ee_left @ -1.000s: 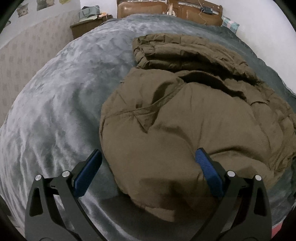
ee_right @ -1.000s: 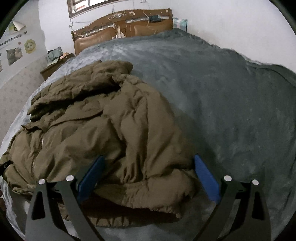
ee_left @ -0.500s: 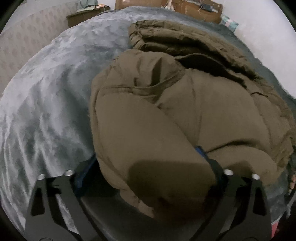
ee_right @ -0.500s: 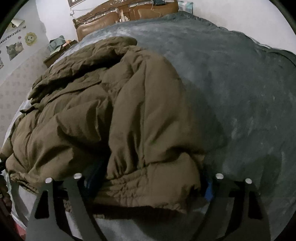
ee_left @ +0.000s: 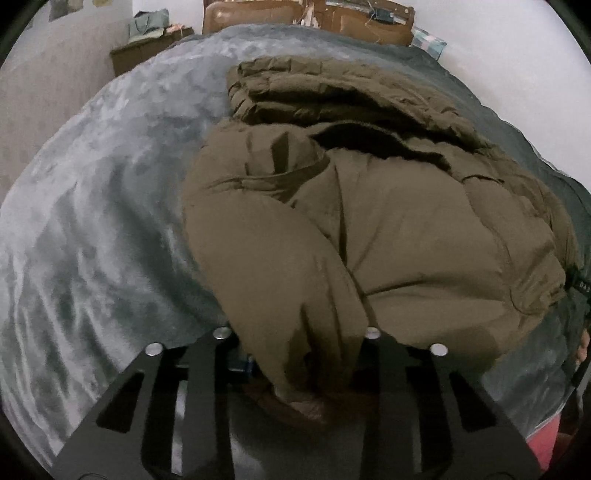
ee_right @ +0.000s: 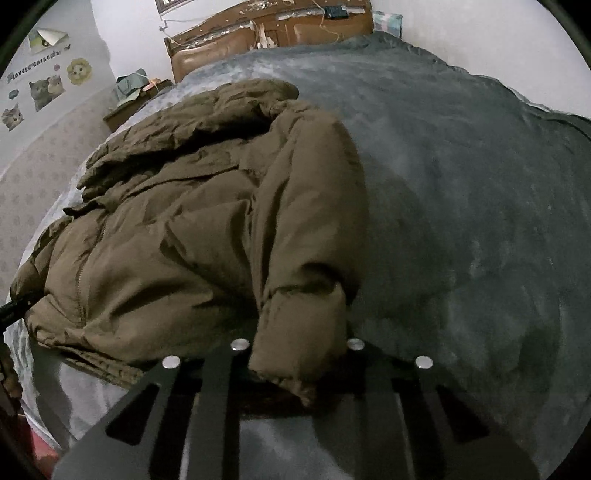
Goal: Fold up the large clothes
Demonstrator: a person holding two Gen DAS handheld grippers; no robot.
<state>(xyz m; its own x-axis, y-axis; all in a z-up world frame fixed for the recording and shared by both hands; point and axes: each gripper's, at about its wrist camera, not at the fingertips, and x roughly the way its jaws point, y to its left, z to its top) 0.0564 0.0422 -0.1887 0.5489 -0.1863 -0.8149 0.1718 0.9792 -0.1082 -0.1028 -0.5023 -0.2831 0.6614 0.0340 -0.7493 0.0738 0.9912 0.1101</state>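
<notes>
Now, left wrist view:
Jacket: a puffy olive-brown jacket (ee_left: 388,221) fills the middle and right of the frame, lying on the bed, its hood end toward the top.
Bed: a grey plush blanket (ee_left: 92,229) covers it and shows bare across the left half.
Left claw: the left claw (ee_left: 303,354) sits at bottom centre, its jaws closing, with a bulging fold of the jacket's near edge bunched between them and the fabric already pinched.
Background: a brown headboard (ee_left: 258,16) runs along the top edge, and a small nightstand (ee_left: 147,48) stands at upper left.

Right wrist view:
Jacket: the same jacket (ee_right: 177,221) takes up the left and middle, zip visible at lower left, a sleeve cuff hanging down toward bottom centre.
Right claw: the right claw (ee_right: 299,362) at bottom centre is closing its jaws, the cuffed sleeve end squeezed between them.
Bed: bare grey blanket (ee_right: 480,203) fills the right half.
Wall: cat stickers (ee_right: 40,88) at upper left; headboard (ee_right: 266,37) at top.
</notes>
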